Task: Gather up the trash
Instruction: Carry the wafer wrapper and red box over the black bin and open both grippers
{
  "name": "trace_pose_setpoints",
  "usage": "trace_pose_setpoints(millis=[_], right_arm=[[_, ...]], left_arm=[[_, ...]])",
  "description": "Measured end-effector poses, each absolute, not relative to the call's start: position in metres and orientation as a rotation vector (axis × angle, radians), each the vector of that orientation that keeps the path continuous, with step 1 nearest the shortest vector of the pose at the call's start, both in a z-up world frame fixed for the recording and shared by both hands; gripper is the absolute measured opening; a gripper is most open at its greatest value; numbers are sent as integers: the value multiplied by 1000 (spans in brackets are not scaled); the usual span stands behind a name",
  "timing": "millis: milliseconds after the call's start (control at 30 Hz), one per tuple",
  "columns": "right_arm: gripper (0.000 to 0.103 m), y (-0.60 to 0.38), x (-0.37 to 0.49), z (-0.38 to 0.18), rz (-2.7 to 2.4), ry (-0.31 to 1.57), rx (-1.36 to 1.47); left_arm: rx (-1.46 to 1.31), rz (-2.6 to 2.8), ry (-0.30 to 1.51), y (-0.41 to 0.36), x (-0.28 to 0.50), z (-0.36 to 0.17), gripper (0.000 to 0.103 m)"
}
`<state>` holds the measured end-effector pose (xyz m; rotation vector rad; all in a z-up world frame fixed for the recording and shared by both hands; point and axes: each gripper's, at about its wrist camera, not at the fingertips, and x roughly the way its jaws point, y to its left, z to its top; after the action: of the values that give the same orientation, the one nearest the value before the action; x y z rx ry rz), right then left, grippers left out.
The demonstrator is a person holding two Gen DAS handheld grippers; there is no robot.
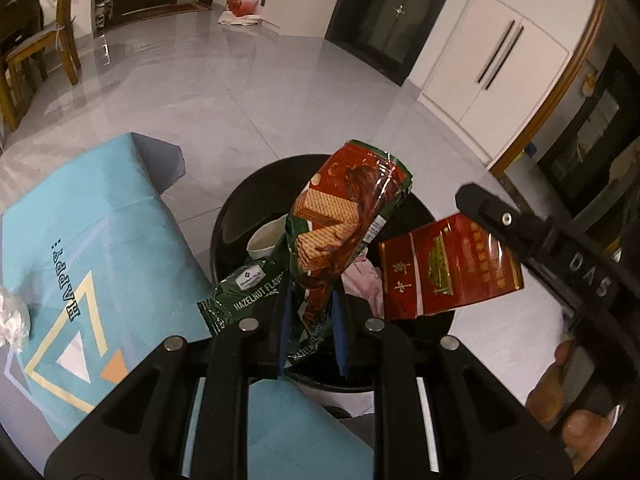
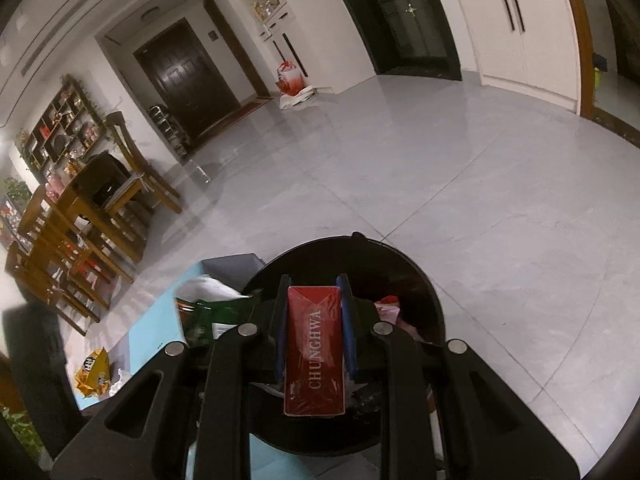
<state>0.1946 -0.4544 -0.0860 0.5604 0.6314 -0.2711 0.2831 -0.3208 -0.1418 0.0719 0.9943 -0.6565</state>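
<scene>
Grey floor tiles (image 2: 460,184) surround a black trash bin (image 1: 236,208); left gripper (image 1: 310,330) pinches a wafer wrapper (image 1: 336,220) above it, at twelve o'clock from the fingers; right gripper (image 2: 314,328) clamps a red Chunghwa pack (image 2: 315,344) over the bin; a blue tablecloth (image 1: 100,216) lies at nine o'clock.

left tool (image 1: 310,320) clamped, right tool (image 2: 314,320) clamped, both raised

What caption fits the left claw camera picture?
Left claw holds a wafer wrapper over the black bin.
</scene>
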Motion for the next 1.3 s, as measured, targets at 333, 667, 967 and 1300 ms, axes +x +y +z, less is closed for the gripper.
trace_pose_setpoints(millis=[333, 667, 967, 1300], right_arm=[[23, -464, 200, -91, -284, 641, 586], [23, -465, 209, -96, -280, 675, 596], [23, -466, 218, -100, -284, 703, 599], [23, -463, 221, -104, -269, 725, 582]], left_arm=[[112, -650, 993, -331, 294, -149, 20], [121, -647, 1005, -338, 291, -151, 20], [125, -642, 1012, -342, 296, -154, 20], [127, -638, 1011, -344, 299, -157, 20]])
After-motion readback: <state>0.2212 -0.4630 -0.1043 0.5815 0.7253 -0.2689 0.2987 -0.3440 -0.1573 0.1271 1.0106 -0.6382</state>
